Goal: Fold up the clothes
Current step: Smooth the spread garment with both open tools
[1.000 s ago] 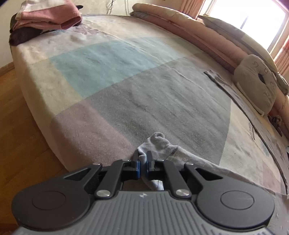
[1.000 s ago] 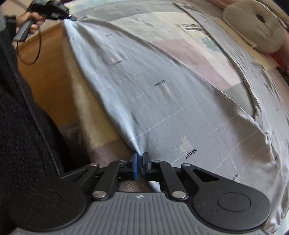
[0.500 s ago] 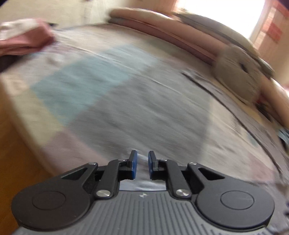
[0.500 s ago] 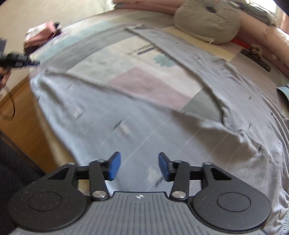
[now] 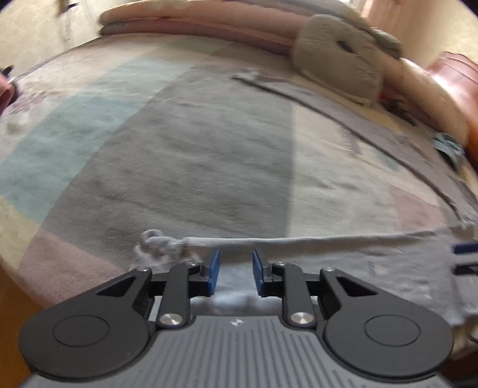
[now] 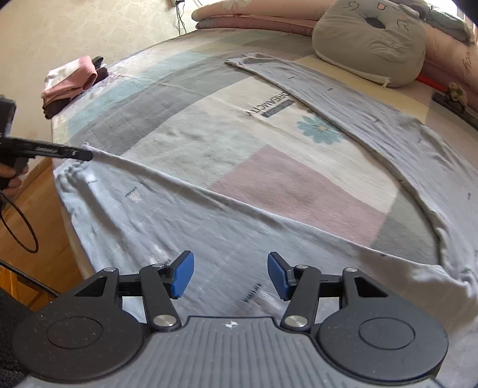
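A bed [image 6: 167,98] with a patchwork cover of blue, grey, cream and pink squares fills both views. Rolled pink bedding [image 6: 254,18] runs along its far edge. Across the near and right part of the cover lies a pale grey long-sleeved garment [image 6: 209,226], spread flat, one sleeve reaching far toward a grey cat-face cushion [image 6: 370,41] at the far right. The garment's near edge hangs over the bedside above a wooden floor [image 6: 27,215]. At the far left corner sits a small stack of folded clothes [image 6: 71,80], pink on top, dark beneath.

The right gripper [image 6: 230,276] hovers over the garment's near part, its blue pads wide apart and opening, with cloth below but nothing pressed between them. The left gripper [image 5: 234,271] is over the garment's bunched near-left corner; in its own view the pads stand apart and are opening, with a gap between them and nothing pinched. In the right wrist view its tip appears at the far left, at the garment's corner, though contact cannot be told there. Part of a hand [image 6: 10,179] shows on its handle.
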`<state>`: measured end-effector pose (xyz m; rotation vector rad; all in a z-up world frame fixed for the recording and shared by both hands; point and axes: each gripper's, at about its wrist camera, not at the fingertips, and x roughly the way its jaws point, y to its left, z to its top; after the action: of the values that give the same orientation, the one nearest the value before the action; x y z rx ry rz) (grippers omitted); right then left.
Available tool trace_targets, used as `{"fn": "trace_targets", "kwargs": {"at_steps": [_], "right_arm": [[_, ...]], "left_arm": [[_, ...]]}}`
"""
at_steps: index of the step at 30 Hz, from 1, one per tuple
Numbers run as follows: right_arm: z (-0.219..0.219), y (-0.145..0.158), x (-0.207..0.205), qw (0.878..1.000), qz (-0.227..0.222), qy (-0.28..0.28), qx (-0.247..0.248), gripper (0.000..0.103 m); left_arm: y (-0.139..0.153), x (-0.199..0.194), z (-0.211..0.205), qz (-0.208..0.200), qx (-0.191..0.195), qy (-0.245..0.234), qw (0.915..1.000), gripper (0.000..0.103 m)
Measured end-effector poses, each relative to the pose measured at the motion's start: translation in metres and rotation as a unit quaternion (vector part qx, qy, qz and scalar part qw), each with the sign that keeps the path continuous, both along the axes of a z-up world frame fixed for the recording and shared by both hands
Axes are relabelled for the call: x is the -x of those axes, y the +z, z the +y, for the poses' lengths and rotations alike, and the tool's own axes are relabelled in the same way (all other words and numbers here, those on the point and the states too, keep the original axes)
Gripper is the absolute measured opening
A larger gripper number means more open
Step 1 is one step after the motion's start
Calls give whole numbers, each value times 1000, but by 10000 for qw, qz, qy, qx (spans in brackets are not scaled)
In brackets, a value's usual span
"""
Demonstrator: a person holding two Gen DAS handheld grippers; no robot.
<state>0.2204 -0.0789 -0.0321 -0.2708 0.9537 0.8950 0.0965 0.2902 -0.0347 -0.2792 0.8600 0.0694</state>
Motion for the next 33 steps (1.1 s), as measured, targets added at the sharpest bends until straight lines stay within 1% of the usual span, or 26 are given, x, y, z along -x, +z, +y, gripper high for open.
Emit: {"fn": "trace_targets", "kwargs": {"at_steps": [1, 2, 3, 5, 7, 8, 10, 11, 14, 15, 17, 18, 19, 21, 22, 24, 26, 29, 30, 32, 33], "right_arm": [[3, -1, -1, 10000, 47, -10, -33, 62], [5, -3, -1, 9999, 92, -21, -63, 62], [8, -5, -2, 9999, 125, -37, -77, 62], [13, -8, -3, 9998, 176, -55, -111, 62], [17, -9, -3, 9997, 177, -66, -132, 62], [19, -10, -3, 9997, 175, -76, -136, 63], [16, -10, -3, 9996, 185, -152, -130, 64], [14, -11, -4, 9995, 200, -198, -125, 65], [2, -14, -5, 9986, 300, -398, -155, 67], [-1, -14, -6, 9983, 319, -462, -168, 67], [-6, -13, -8, 9975, 330, -595, -213, 68], [-8, -13, -9, 9969, 316, -673, -241, 70], [-8, -12, -10, 9963, 310, -756, -271, 71], [-8, -12, -12, 9948, 308, -908, -341, 71], [-8, -12, -12, 9940, 311, -977, -380, 71], [-7, -11, -13, 9923, 311, -1113, -445, 73], [-13, -12, -10, 9917, 244, -1216, -341, 75], [-28, -12, -5, 9893, 128, -1442, -182, 79], [-38, -11, -7, 9868, 68, -1609, -181, 79], [-60, -8, -11, 9806, -51, -1950, -184, 82], [-72, -6, -17, 9759, -109, -2169, -216, 83]], "left_arm": [[1, 3, -8, -59, 210, -227, 9995, 33], [1, 5, -16, -104, 434, -454, 9980, 35], [-3, 7, -22, -56, 529, -531, 9972, 36], [-14, 11, -32, 102, 632, -584, 9962, 36], [-27, 20, -31, 228, 738, -380, 9963, 34], [-29, 26, -29, 178, 771, -306, 9964, 37], [-27, 38, -29, 295, 531, -258, 9978, 34], [-25, 42, -29, 356, 431, -292, 9980, 34], [-14, 35, -29, 594, 219, -358, 9974, 32], [-10, 29, -29, 494, 266, -409, 9976, 32], [-3, 16, -29, 185, 458, -538, 9973, 38], [0, 10, -29, 31, 554, -602, 9966, 43], [0, 1, -32, -64, 652, -681, 9955, 43], [-6, -17, -45, -114, 681, -933, 9932, 43], [-12, -22, -49, -38, 620, -953, 9935, 43], [-23, -32, -55, 176, 456, -919, 9946, 42], [-27, -25, -47, 88, 511, -808, 9954, 44], [-24, -13, -27, 225, 377, -302, 9986, 43], [-21, -12, -24, 248, 340, -187, 9989, 41], [-14, -11, -19, 278, 243, 1, 9993, 41], [-11, -13, -21, 220, 235, -21, 9995, 41]]}}
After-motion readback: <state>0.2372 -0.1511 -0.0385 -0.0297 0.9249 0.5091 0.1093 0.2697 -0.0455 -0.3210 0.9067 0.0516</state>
